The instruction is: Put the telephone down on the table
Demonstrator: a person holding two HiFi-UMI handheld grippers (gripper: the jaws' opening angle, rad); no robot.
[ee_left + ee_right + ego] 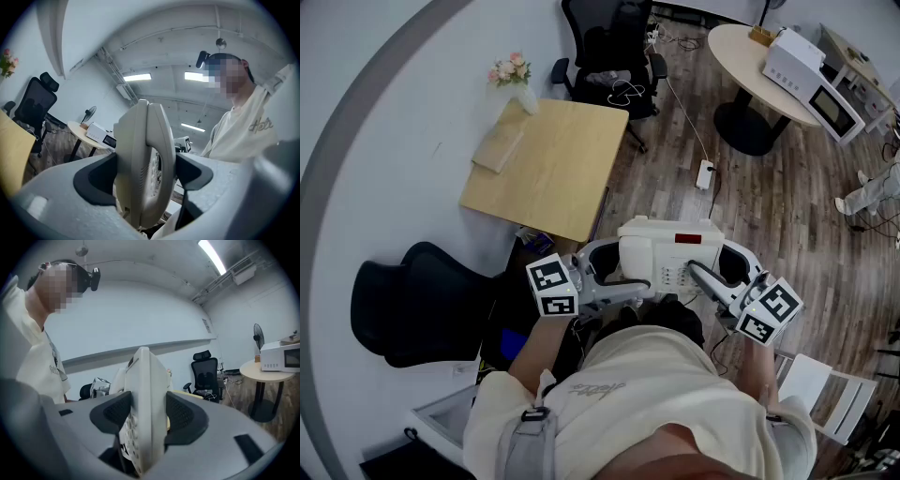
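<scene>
Wood-floored office, seen from above the person's chest: a square, light wooden table [546,173] stands ahead of and below both grippers, with a black chair [609,42] past it. A round table [741,56] carrying a microwave [811,75] sits off beyond the right jaws. A white desk telephone [667,251] hangs in the air close to the person's body, carried level between the two tools and well short of the table. The left gripper [602,272] has its jaws spread wide, with dark pads pressing on either face of the telephone's handset end, which stands edge-on between them. The right gripper [724,274] clamps the opposite end, where keypad buttons show, in the same way, jaws wide and pads tight on the casing. Gripping both ends probably keeps the body level and the handset seated on its cradle. By the look of it, the carry is under way and the set-down on the tabletop has not begun.
</scene>
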